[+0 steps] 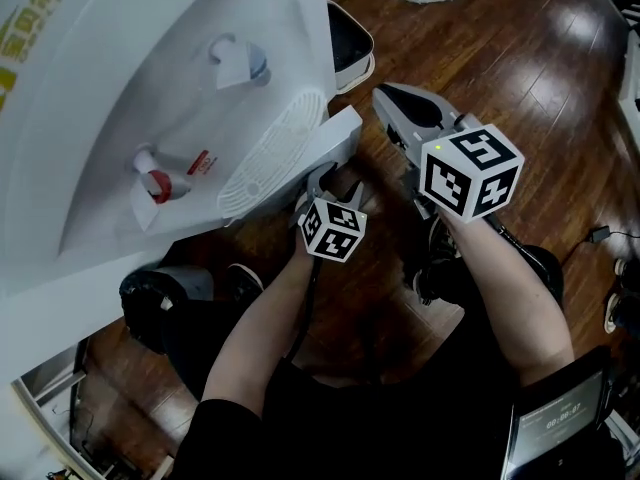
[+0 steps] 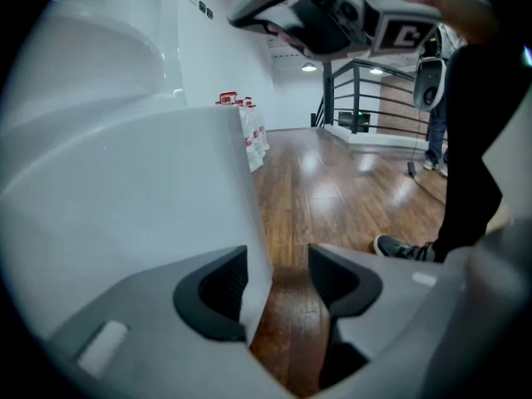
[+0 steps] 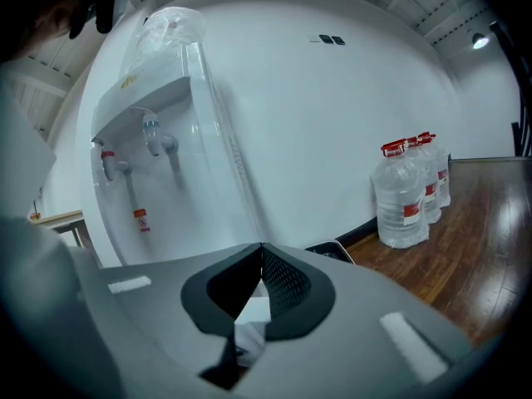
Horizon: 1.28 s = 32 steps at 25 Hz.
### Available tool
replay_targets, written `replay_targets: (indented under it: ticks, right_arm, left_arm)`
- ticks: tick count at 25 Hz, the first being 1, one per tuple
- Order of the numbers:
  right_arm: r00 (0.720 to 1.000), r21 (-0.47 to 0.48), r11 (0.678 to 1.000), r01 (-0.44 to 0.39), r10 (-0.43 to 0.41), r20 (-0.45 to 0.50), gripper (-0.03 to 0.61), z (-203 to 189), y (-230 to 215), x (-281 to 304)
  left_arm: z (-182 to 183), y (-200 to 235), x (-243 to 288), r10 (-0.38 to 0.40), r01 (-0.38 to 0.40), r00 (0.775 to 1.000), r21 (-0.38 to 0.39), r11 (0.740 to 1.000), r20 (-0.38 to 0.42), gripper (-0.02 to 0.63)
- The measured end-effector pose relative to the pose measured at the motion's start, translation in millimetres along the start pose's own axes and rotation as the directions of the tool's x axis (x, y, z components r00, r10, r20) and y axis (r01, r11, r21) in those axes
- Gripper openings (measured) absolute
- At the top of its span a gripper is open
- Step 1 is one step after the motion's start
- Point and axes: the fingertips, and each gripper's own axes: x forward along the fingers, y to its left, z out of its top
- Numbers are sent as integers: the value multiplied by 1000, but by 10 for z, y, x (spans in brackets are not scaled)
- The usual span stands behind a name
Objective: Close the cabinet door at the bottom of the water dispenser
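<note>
One cabinet door (image 1: 338,136), white, stands swung out from the foot of the water dispenser (image 1: 150,98), its free edge over the wooden floor (image 1: 480,58) just below the round drip grille (image 1: 275,153). In the left gripper view that edge (image 2: 249,223) runs up between the jaws of the left gripper (image 2: 278,274). The jaws are apart: the panel lies against the left-hand pad, while bare floor shows between it and the other pad. The right gripper (image 1: 385,96) hangs just right of the door, higher up and clear of it. Its jaws are closed tip to tip (image 3: 262,249) with nothing between them. Above the grille sit the red tap (image 1: 155,183) and the blue tap (image 1: 245,63). Several water bottles (image 3: 405,194) with red caps stand at the floor's edge against the wall, well apart from the dispenser.
</note>
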Motion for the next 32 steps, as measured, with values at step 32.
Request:
replay_targets:
  ticks: [32]
  right_arm:
    - [885,-219,975,48,-143,-444,215,-2869,-166,815]
  left_arm:
    - [876,-40,-1718,-172,222,947,-169,960,270,247]
